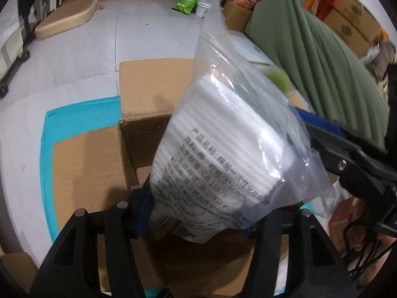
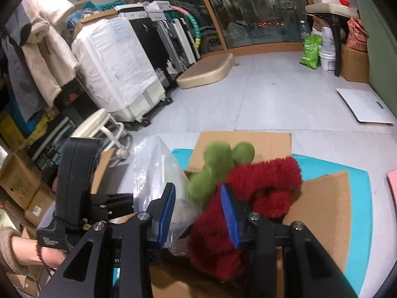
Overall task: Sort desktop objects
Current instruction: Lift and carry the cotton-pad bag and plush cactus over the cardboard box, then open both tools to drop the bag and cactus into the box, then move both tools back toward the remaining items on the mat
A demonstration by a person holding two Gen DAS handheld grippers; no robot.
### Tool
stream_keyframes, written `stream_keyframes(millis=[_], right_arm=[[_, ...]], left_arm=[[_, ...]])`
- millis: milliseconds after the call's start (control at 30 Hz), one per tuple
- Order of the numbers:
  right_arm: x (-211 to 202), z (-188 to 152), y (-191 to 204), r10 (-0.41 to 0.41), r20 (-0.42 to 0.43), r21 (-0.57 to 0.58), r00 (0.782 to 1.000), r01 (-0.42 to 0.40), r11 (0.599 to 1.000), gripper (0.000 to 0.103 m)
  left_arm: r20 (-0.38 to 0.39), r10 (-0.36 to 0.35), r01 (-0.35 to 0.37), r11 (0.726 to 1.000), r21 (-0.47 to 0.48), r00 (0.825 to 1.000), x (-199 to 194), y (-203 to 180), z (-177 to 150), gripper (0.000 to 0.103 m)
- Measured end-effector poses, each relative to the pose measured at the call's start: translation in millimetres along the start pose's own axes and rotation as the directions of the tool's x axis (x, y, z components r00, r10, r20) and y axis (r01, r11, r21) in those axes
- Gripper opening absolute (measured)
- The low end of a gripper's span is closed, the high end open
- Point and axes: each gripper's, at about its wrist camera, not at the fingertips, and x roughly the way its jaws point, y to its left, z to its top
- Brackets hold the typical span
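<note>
My left gripper (image 1: 198,213) is shut on a clear plastic bag of white cotton pads (image 1: 223,149) and holds it above an open cardboard box (image 1: 139,134). The bag also shows in the right wrist view (image 2: 158,173), left of my right gripper (image 2: 198,213). The right gripper's jaws stand apart, with a red and green plush toy (image 2: 248,193) lying against the right finger and between the blue pads; the toy is blurred. The right gripper also shows in the left wrist view (image 1: 352,159), beyond the bag on the right.
The box flaps (image 2: 322,198) spread over a turquoise mat (image 1: 82,111) on a grey floor. A beige cushion (image 2: 206,72), suitcases (image 2: 116,69), a white board (image 2: 364,106), a green curtain (image 1: 310,57) and stacked cartons (image 1: 352,17) surround the area.
</note>
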Motion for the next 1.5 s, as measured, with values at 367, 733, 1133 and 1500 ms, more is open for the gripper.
stream_keyframes(millis=[367, 733, 1133, 1500], right_arm=[[-12.3, -18.9, 11.1, -0.195, -0.025, -0.060, 0.980, 0.193, 0.979, 0.079], [-32.0, -22.1, 15.9, -0.267, -0.036, -0.061, 0.963, 0.265, 0.962, 0.089], [-61.7, -39.9, 35.1, -0.313, -0.045, -0.075, 0.949, 0.310, 0.948, 0.092], [-104.4, -68.3, 69.1, -0.332, -0.042, -0.120, 0.942, 0.325, 0.938, 0.094]], left_arm=[[0.026, 0.166, -0.168, 0.969, 0.180, 0.986, -8.0, -34.7, -12.3, 0.089], [0.097, 0.198, -0.212, 0.962, 0.174, 0.975, -40.6, -38.9, -20.6, 0.097], [0.084, 0.213, -0.225, 0.958, 0.178, 0.973, -78.6, -44.5, -50.8, 0.103], [0.122, 0.235, -0.252, 0.955, 0.157, 0.964, -131.3, -49.2, -85.5, 0.103]])
